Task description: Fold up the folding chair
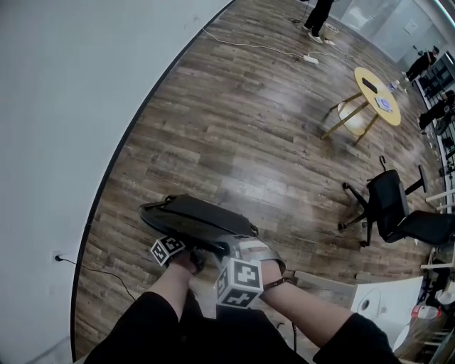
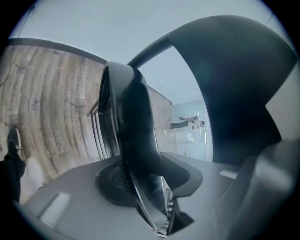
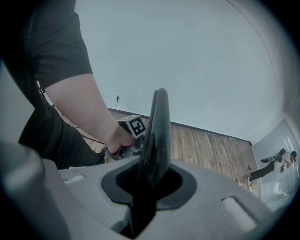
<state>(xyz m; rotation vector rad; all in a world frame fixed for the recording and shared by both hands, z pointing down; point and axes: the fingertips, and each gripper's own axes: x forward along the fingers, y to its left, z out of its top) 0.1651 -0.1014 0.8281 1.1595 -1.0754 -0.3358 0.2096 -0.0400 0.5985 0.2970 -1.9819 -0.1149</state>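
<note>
The black folding chair (image 1: 190,215) stands on the wood floor close in front of me, seen edge-on from above. In the head view my left gripper (image 1: 188,256) meets the chair's near edge at its left, and my right gripper (image 1: 247,247) holds the same edge further right. The left gripper view shows a thick black panel with a metal frame rail (image 2: 136,140) running down between the jaws of the left gripper (image 2: 146,188), which is shut on it. A thin black chair edge (image 3: 157,136) stands clamped in the right gripper (image 3: 147,183), and beyond it a hand holds the left gripper's marker cube (image 3: 136,125).
A pale wall (image 1: 64,106) curves along the left, with a cable (image 1: 106,274) at its foot. A round yellow table (image 1: 378,94) and a black office chair (image 1: 395,210) stand to the right. A white unit (image 1: 384,302) sits at lower right. A person (image 1: 318,18) stands far off.
</note>
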